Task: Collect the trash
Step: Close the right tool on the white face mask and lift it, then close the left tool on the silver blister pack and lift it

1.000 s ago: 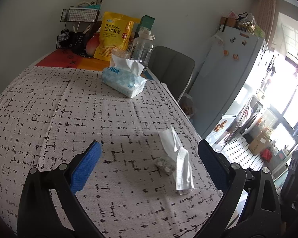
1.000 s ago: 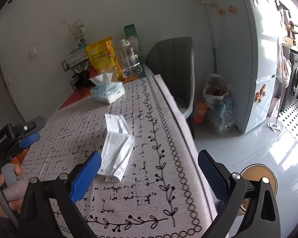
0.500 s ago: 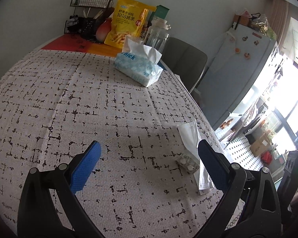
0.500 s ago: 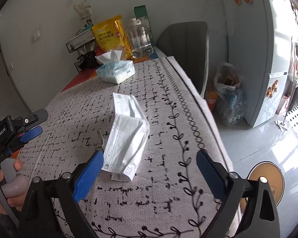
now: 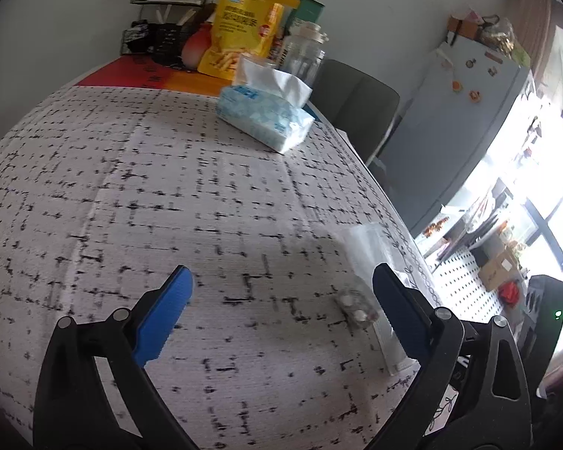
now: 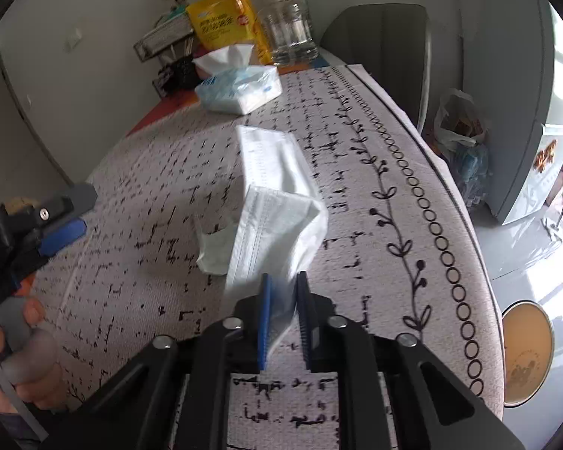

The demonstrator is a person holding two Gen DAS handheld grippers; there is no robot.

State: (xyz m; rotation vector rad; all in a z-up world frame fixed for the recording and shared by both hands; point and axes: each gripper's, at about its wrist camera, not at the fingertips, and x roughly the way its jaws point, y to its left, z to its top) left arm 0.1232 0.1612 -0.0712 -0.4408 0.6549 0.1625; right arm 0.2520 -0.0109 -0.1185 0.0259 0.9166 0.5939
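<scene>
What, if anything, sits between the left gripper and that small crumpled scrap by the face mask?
Nothing visible does. The left gripper hangs open over bare tablecloth, and the crumpled scrap lies just inside its right-hand finger, beside the face mask that the right gripper pinches.

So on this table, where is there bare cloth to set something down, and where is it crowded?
Free: the wide stretch of tablecloth between the tissue pack and the open left gripper. Also the bordered strip between the face mask, pinched in the right gripper, and the table's edge. Crowded: the far end, with the yellow snack bag, glass jar and wire rack.
</scene>
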